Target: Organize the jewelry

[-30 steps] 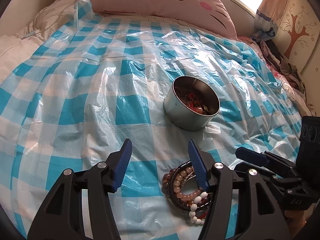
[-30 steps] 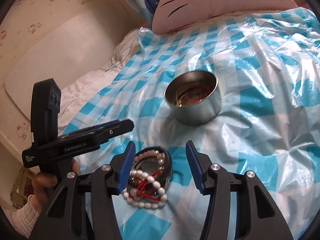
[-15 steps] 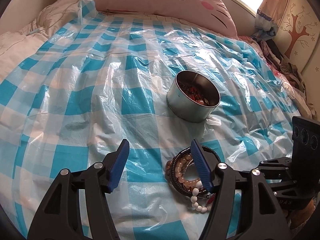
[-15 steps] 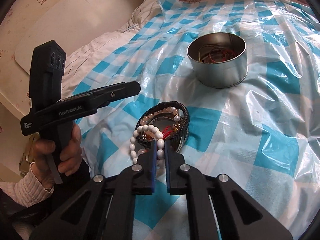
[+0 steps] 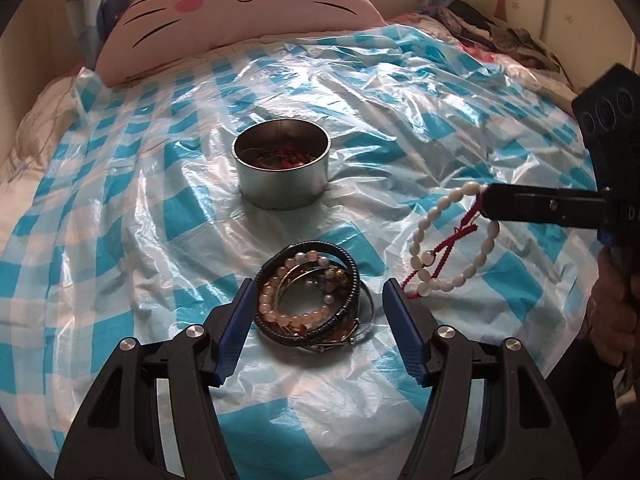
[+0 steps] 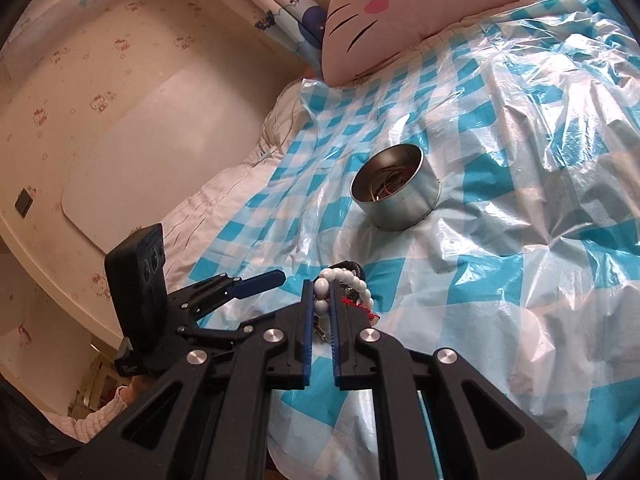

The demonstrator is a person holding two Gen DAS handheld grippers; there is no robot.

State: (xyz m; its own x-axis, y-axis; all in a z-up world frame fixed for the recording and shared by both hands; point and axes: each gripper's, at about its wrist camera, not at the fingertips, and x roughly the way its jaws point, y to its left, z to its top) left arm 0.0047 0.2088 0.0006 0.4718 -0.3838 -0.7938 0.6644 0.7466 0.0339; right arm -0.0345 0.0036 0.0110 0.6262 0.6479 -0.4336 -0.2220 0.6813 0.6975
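A pile of bracelets point(image 5: 312, 296), beaded and dark braided ones, lies on the checked plastic sheet point(image 5: 132, 240). My left gripper point(image 5: 318, 316) stands open just above it, one blue finger on each side and not touching. My right gripper point(image 6: 320, 294) is shut on a white bead bracelet point(image 6: 322, 300). In the left wrist view that white bracelet point(image 5: 448, 240), with a red cord, hangs in the air from the right gripper point(image 5: 486, 202), right of the pile. A round metal tin point(image 5: 282, 168) with jewelry inside stands beyond the pile; the same tin point(image 6: 396, 188) is ahead of the right gripper.
A pink cat-face pillow point(image 5: 240, 20) lies at the head of the bed. Crumpled clothes point(image 5: 500, 40) are at the far right. White bedding point(image 6: 224, 200) and a curved wall panel point(image 6: 160, 140) lie to the left. A person's hand point(image 5: 616, 300) holds the right gripper.
My right gripper closed on the white bead bracelet and lifted it off the pile. My left gripper swung sideways, so the pile now lies between its fingers.
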